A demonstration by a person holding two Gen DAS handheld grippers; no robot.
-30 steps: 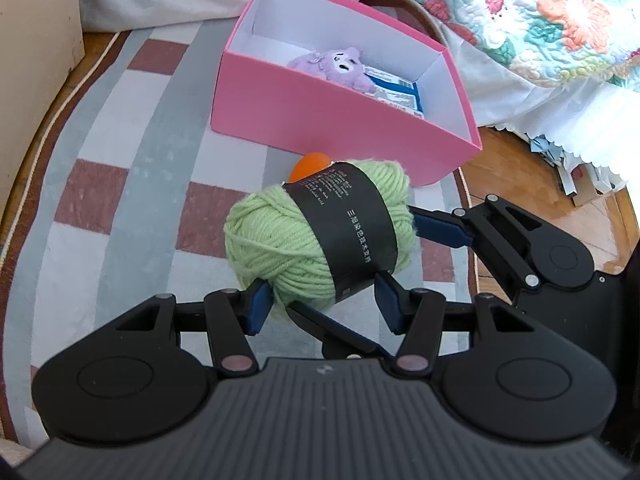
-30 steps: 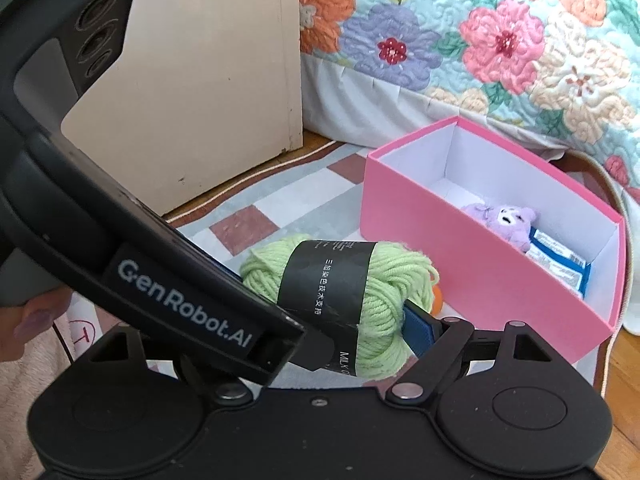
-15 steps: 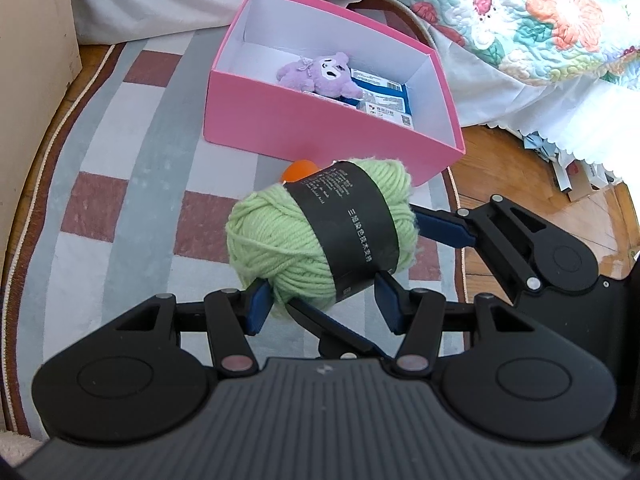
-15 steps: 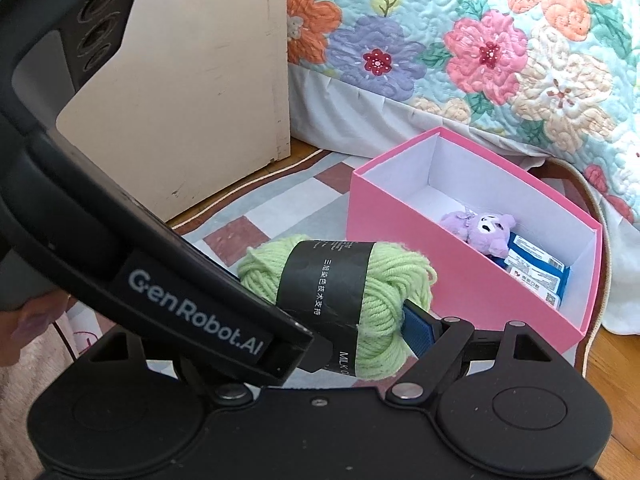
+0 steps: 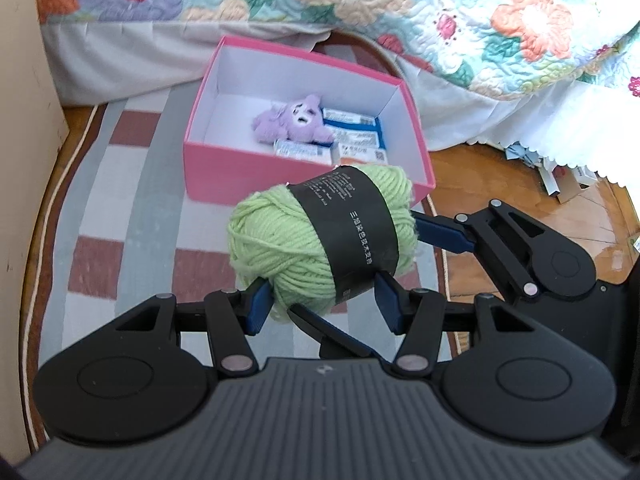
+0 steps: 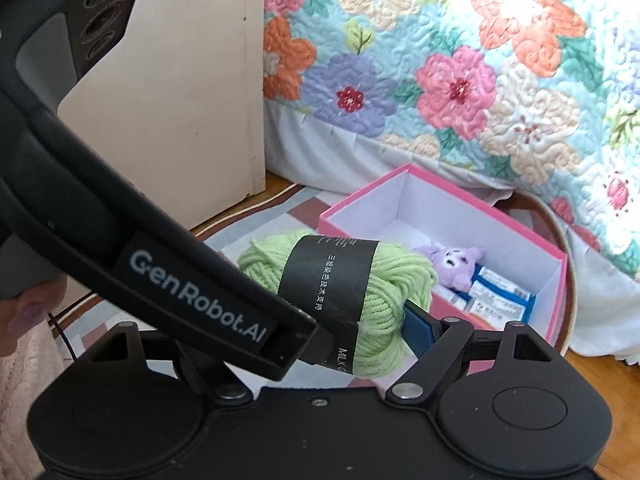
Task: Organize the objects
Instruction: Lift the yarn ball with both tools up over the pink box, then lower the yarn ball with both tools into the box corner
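A green yarn ball (image 5: 304, 240) with a black paper band is held in the air between both grippers, in front of the open pink box (image 5: 248, 176). My left gripper (image 5: 324, 304) is shut on its lower part. My right gripper (image 5: 436, 234) comes in from the right and is shut on the ball's right end; in the right wrist view the yarn ball (image 6: 384, 284) hides one finger, and the left gripper's body (image 6: 160, 256) crosses in front. The pink box (image 6: 560, 276) holds a purple plush toy (image 5: 292, 120) and several small blue-and-white packets (image 5: 356, 136).
A striped checked rug (image 5: 120, 208) covers the floor under the box. A bed with a floral quilt (image 5: 440, 12) stands behind. A beige cabinet (image 6: 192, 112) is at the left. Papers (image 5: 560, 176) lie on the wooden floor at the right.
Both grippers have lifted the yarn ball higher and toward the box; more of the box's inside shows, and the orange object under the ball is hidden.
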